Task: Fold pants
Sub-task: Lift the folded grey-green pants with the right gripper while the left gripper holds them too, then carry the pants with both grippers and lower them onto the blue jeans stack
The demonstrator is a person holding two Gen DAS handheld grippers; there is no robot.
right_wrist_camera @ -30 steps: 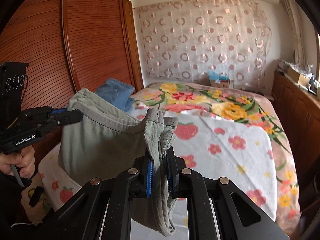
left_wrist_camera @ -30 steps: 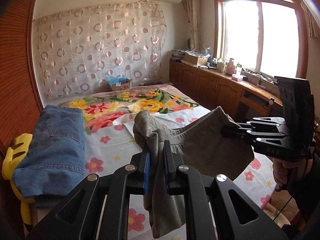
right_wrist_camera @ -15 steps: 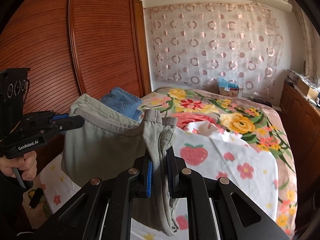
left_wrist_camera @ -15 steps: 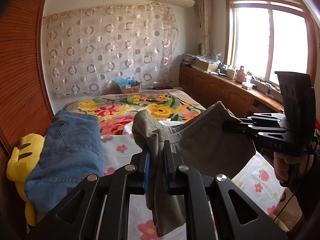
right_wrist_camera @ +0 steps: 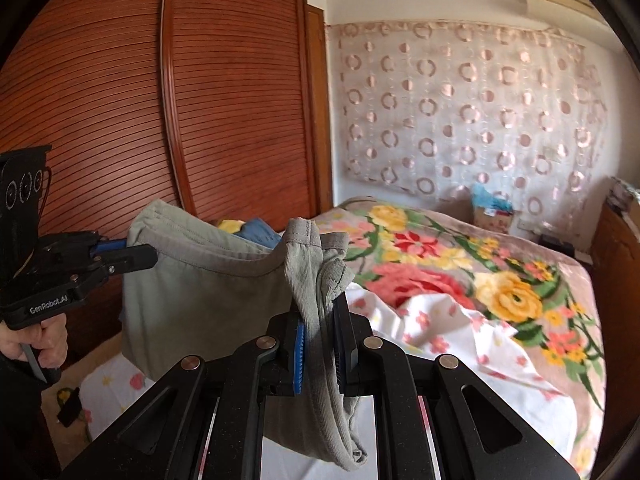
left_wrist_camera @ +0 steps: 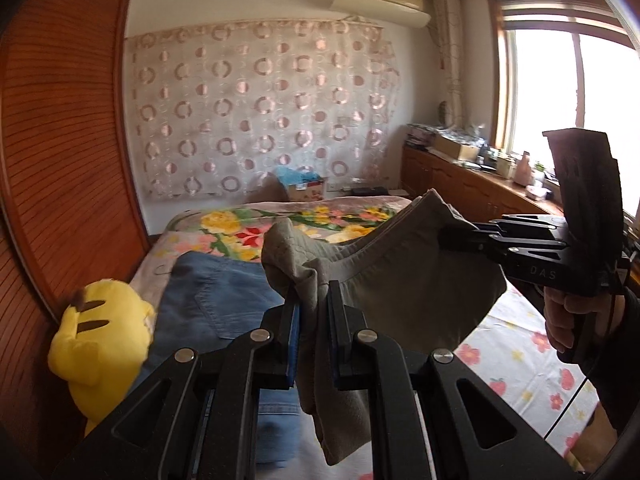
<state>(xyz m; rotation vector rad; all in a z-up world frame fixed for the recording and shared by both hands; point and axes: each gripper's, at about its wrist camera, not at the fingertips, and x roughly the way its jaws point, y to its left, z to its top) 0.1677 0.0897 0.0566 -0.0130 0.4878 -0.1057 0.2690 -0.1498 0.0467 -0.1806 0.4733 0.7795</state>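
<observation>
Left gripper: jaws nearly closed, clamped on a bunched edge of the grey pants. Right gripper: likewise pinching the pants' other end, cloth hanging below the pads. Pants slung in the air between the two, sagging in the middle, above the bed. Past the left gripper and below it, folded jeans; left of those, a yellow plush. Far behind, a circle-print curtain.
</observation>
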